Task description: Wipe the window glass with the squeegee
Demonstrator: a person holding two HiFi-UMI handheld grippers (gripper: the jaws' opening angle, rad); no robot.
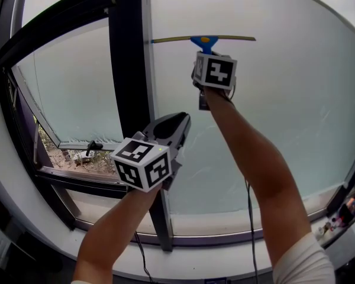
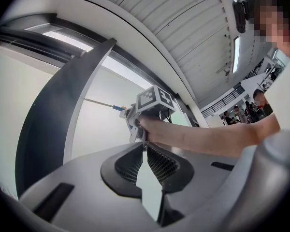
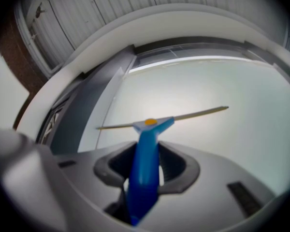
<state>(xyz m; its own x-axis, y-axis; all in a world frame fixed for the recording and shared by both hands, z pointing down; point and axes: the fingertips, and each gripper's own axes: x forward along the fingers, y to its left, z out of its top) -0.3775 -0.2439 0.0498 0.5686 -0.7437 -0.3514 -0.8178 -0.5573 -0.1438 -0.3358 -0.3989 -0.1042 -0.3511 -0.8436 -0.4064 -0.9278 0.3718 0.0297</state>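
Note:
A squeegee (image 1: 204, 39) with a blue handle and a thin yellowish blade lies flat against the upper part of the window glass (image 1: 278, 117). My right gripper (image 1: 202, 59) is raised to it and shut on the blue handle (image 3: 144, 168), with the blade (image 3: 193, 114) running level across the pane. My left gripper (image 1: 178, 119) hangs lower, in front of the dark vertical frame bar (image 1: 129, 58). Its jaws are shut with nothing between them (image 2: 144, 151). The left gripper view also catches the right gripper (image 2: 135, 124) and the squeegee (image 2: 117, 108) beyond it.
A side window (image 1: 71, 93) left of the frame bar stands tilted open, with a black handle (image 1: 93, 147) at its lower edge. A white sill (image 1: 225, 223) runs under the glass. A cable (image 1: 248, 218) hangs along my right arm. People stand in the room behind (image 2: 258, 100).

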